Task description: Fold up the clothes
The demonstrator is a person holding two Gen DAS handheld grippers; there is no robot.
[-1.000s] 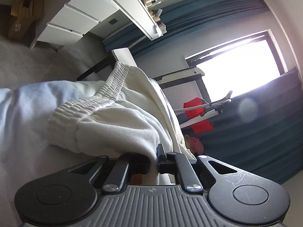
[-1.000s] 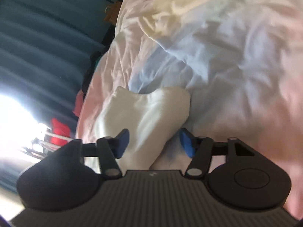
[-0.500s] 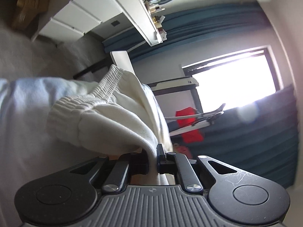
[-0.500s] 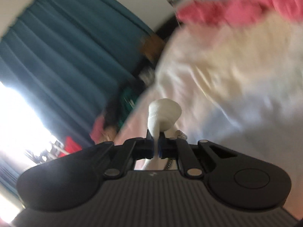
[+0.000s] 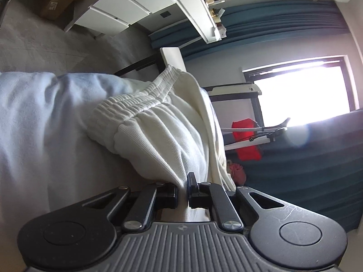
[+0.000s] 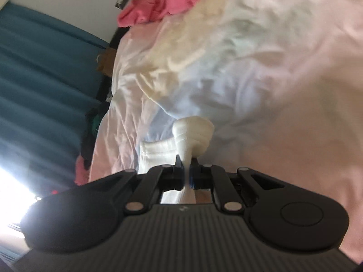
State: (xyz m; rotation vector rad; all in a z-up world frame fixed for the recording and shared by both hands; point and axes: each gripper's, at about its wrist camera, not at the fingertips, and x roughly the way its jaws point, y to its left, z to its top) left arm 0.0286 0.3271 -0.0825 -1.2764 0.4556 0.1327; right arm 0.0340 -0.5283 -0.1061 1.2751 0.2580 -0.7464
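The bed (image 6: 283,72), rumpled under its pale sheet, filled most of the right wrist view, and I was using it as the folding surface, so the cream trousers (image 5: 158,131) lay on it across the middle of the left wrist view, their ribbed waistband (image 5: 127,104) bunched toward centre left. A pink garment (image 6: 158,6) sat heaped at the top of the right wrist frame, well clear of my work, and teal curtains (image 6: 45,72) hung along the left. My left hand-held gripper (image 5: 182,192) had its jaws pinched together on a fold of the trouser fabric just below the waistband, which I judged gave me one anchored end to carry over. My right hand-held gripper (image 6: 186,174) was clamped on a narrow hem of the same cream cloth, at lower centre of its frame, the cuff end mushrooming out above the jaws; holding both ends let me lift the piece as one length. A second before, the right jaws stood wide apart with the cloth lying loose between them; half a second before they had already closed. The left grip was unchanged across that second, though the waistband had shifted a little in its frame.
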